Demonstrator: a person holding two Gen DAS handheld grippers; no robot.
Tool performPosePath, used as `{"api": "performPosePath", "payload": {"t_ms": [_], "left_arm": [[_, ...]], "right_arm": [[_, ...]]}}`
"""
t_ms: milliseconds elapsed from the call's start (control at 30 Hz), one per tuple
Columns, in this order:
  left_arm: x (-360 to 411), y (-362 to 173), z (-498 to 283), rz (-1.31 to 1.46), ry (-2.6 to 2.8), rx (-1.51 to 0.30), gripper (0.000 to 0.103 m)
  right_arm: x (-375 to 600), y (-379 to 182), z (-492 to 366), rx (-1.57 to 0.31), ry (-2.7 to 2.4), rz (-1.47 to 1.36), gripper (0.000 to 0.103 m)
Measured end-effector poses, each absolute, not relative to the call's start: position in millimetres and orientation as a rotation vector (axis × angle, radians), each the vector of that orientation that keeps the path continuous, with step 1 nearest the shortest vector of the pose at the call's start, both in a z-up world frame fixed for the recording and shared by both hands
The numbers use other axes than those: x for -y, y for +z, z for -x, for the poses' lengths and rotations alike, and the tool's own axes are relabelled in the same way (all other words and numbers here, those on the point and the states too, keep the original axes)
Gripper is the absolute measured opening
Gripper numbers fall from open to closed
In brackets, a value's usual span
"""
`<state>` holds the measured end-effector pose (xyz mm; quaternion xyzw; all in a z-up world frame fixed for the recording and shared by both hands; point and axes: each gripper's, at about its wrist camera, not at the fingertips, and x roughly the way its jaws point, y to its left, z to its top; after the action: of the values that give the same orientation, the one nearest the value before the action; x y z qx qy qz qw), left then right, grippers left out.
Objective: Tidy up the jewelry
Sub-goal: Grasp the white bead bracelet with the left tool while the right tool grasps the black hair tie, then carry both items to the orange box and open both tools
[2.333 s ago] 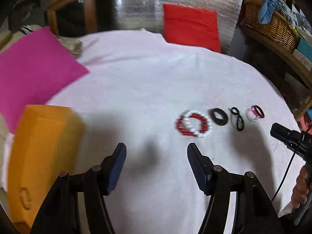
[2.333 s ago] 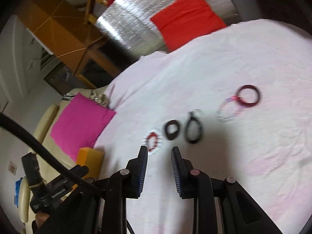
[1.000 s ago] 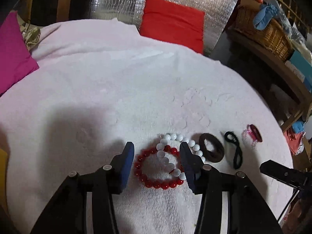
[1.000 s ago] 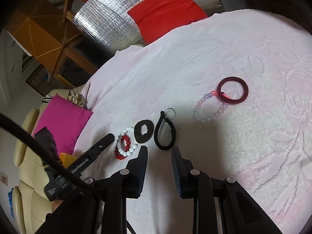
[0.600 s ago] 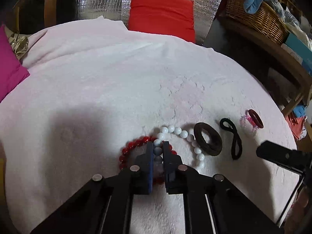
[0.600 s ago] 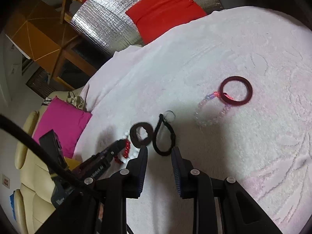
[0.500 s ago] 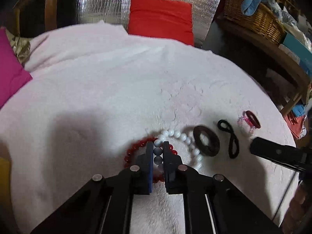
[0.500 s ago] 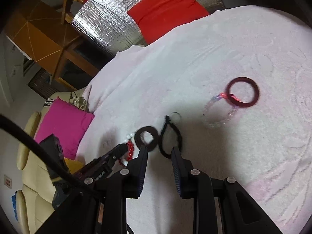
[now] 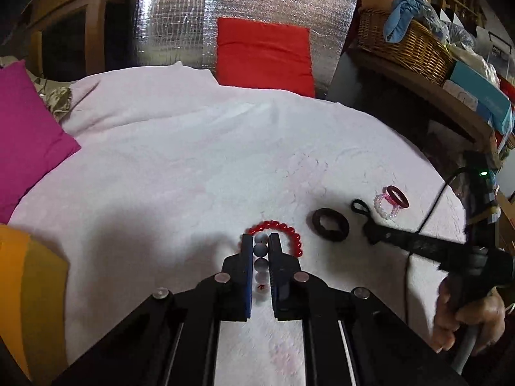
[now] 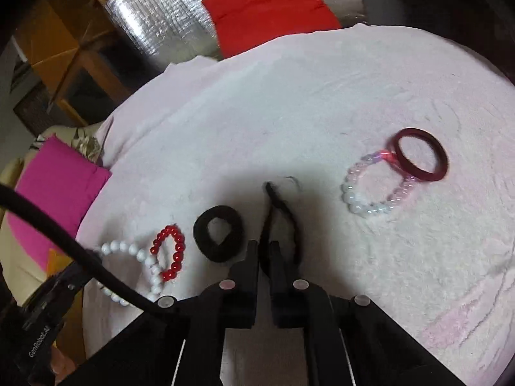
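Tilting down over the blanket (image 9: 180, 167), left hand-held gripper (image 9: 260, 244) pinches the white bead bracelet (image 9: 261, 251); right hand-held gripper (image 10: 264, 251) pinches the black cord loop (image 10: 283, 209).

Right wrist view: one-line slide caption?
Right gripper shut on the black cord loop, beside a dark fabric ring on pink cloth.

white bead bracelet (image 9: 260, 251) lifted, red bead bracelet (image 9: 286, 230) flat, black cord loop (image 10: 283, 212) pinched

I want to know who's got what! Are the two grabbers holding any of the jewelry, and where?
Left gripper: white bead bracelet, pinched along its strand. Right gripper: black cord loop, pinched at its near end.
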<state>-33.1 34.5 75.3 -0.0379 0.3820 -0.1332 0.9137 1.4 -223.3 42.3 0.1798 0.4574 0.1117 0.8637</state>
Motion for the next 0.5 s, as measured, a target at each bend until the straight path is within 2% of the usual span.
{"api": "performPosePath", "payload": {"t_ms": [300,500], "left_arm": [[-48,96,61,0.097,-0.274,-0.739,0.009],[-51,106,77,0.099,-0.273,-0.716,0.009]], "right_arm": [[270,80,40,-0.837,0.358,-0.532,0.006],[293,104,63,-0.752,0.358,-0.541,0.006]]}}
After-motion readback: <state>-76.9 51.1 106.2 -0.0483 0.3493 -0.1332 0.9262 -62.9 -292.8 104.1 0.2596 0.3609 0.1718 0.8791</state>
